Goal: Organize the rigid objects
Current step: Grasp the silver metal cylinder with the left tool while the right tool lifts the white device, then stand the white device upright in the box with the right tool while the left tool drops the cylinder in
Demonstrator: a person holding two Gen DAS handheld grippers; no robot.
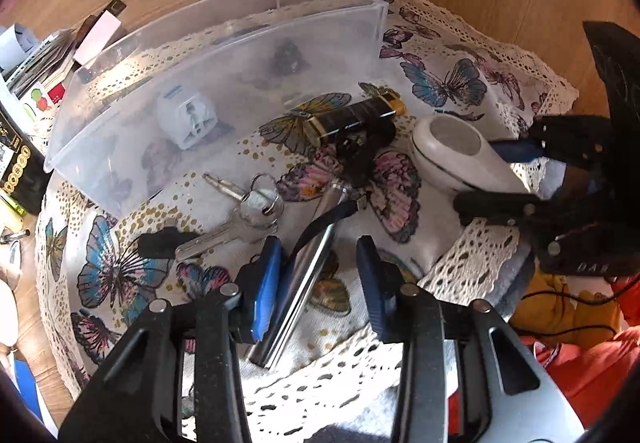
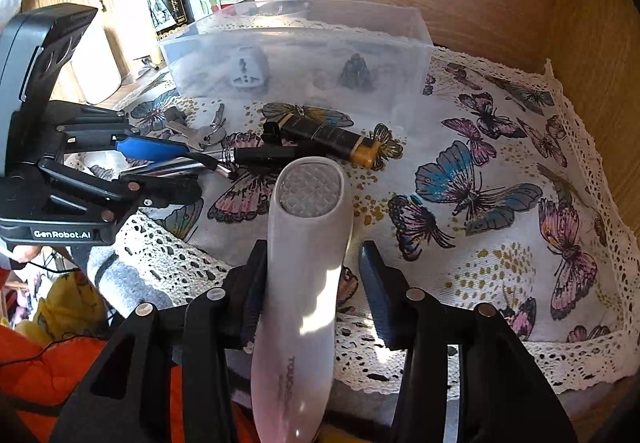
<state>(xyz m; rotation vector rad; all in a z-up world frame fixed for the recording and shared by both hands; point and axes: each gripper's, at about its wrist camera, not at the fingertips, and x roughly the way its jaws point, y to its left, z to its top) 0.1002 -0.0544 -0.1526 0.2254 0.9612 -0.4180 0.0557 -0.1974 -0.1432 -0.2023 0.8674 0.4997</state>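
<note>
Right claw (image 2: 310, 279) around white torch (image 2: 306, 243)

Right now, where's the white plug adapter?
Inside the clear plastic bin, left part, in both views: white plug adapter, apart from the keys lying outside on the cloth.

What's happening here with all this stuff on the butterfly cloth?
A person is tidying small items with two tools. The left hand-held gripper straddles a silver metal tube lying on the cloth, not clamped. The right hand-held gripper has its fingers around a white handheld device. A white adapter already sits in the clear bin; keys and a lighter lie outside.
</note>
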